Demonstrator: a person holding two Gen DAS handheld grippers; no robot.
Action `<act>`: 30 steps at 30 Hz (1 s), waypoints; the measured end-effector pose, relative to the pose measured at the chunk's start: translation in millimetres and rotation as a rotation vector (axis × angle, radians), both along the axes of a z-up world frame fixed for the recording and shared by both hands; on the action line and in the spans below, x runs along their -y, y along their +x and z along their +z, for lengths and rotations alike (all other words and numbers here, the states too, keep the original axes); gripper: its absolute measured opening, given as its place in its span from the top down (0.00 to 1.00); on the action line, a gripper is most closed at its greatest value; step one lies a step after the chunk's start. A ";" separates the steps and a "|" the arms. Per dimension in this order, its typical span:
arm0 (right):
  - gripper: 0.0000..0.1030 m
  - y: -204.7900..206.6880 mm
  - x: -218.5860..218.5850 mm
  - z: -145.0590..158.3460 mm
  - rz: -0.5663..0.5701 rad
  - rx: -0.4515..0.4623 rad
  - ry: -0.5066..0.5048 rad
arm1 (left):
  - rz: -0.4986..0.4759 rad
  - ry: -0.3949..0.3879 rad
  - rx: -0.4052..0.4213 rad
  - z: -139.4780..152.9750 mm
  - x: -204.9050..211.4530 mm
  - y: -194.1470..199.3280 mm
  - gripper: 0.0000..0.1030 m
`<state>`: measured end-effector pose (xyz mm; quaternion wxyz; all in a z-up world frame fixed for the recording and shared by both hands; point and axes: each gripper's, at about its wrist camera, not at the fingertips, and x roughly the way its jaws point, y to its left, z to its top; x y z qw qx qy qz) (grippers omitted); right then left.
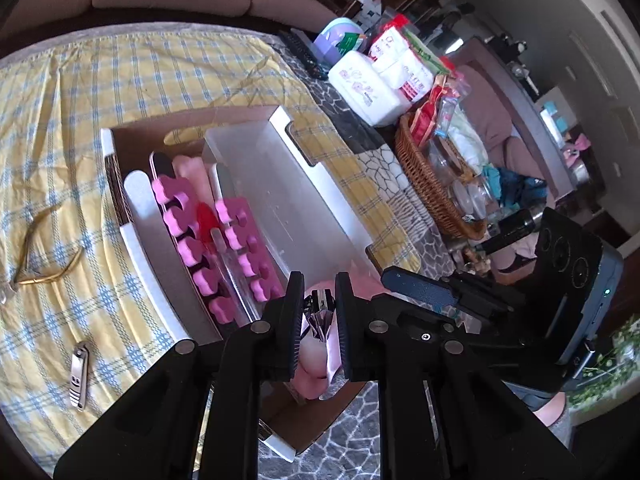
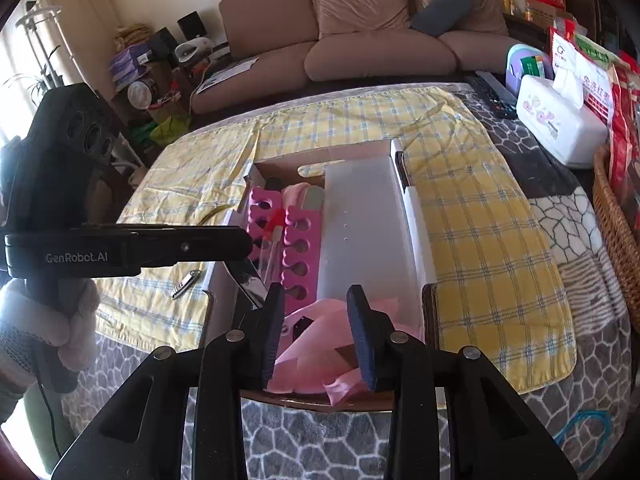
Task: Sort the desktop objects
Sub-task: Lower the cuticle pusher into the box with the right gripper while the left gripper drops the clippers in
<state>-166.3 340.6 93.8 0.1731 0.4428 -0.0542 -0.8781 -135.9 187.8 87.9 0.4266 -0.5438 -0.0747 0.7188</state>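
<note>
Black left claw (image 1: 316, 312) tilts down gripping a metal tool (image 1: 318, 312); right claw (image 2: 316, 332) released over box (image 2: 416, 216).

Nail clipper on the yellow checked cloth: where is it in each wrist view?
Left wrist: nail clipper lower left, on the cloth left of the box.
Right wrist: nail clipper left of centre, just under the left gripper's arm.
Shared landmark: pink toe separators inside the box.

Daylight floods in from nine o'clock in the right wrist view, blowing out the tall bright window (image 2: 12, 92). Fisheye bending darkens every rim; both pictures stay fairly sharp centrally.
</note>
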 end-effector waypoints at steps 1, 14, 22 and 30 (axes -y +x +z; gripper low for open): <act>0.67 1.2 -1.4 -2.8 -0.004 0.003 -0.004 | -0.008 -0.023 -0.002 -4.8 -3.2 1.8 0.86; 0.67 4.4 8.3 -16.7 0.017 0.022 -0.013 | 0.020 -0.089 -0.073 -2.9 9.2 0.2 0.45; 0.21 6.5 17.5 -8.6 -0.009 -0.010 0.022 | 0.050 -0.023 -0.106 28.9 61.9 8.8 0.00; 0.08 14.9 43.1 16.7 0.025 -0.052 0.009 | 0.167 -0.125 -0.176 39.0 141.0 -12.9 0.00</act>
